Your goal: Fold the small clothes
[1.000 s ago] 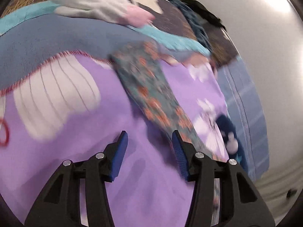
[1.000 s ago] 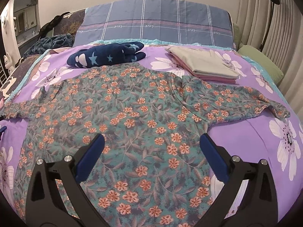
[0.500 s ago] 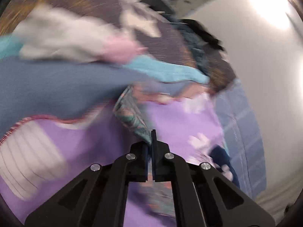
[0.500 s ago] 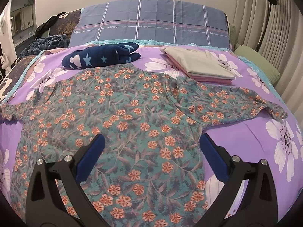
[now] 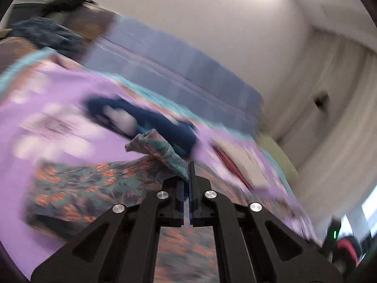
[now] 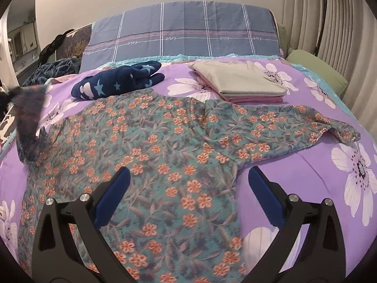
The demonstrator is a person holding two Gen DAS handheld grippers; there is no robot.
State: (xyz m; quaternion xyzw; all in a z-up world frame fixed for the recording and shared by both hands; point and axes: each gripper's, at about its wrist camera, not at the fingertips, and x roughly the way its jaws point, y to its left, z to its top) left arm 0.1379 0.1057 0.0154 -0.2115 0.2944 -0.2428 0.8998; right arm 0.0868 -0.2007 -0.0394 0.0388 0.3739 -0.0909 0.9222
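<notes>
Our left gripper (image 5: 188, 174) is clenched on the cuff of the floral shirt (image 6: 165, 155), the bunched sleeve end (image 5: 160, 148) sticking out past the tips toward 11 o'clock, lifted off the bed; this view is blurred. In the right wrist view that raised sleeve (image 6: 29, 118) hangs as a smear at 9 o'clock. Our right gripper (image 6: 187, 188) is released, jaws wide, hovering over the shirt's lower body with nothing between the pads. The shirt lies spread flat on the purple flowered bedspread (image 6: 329, 179), its other sleeve reaching out toward 3 o'clock. Beyond it, at 11 o'clock, sits a navy star-patterned bundle (image 6: 117, 82), and at 1 o'clock a stack of folded clothes (image 6: 242, 82), both near the blue plaid pillow (image 6: 183, 33).
</notes>
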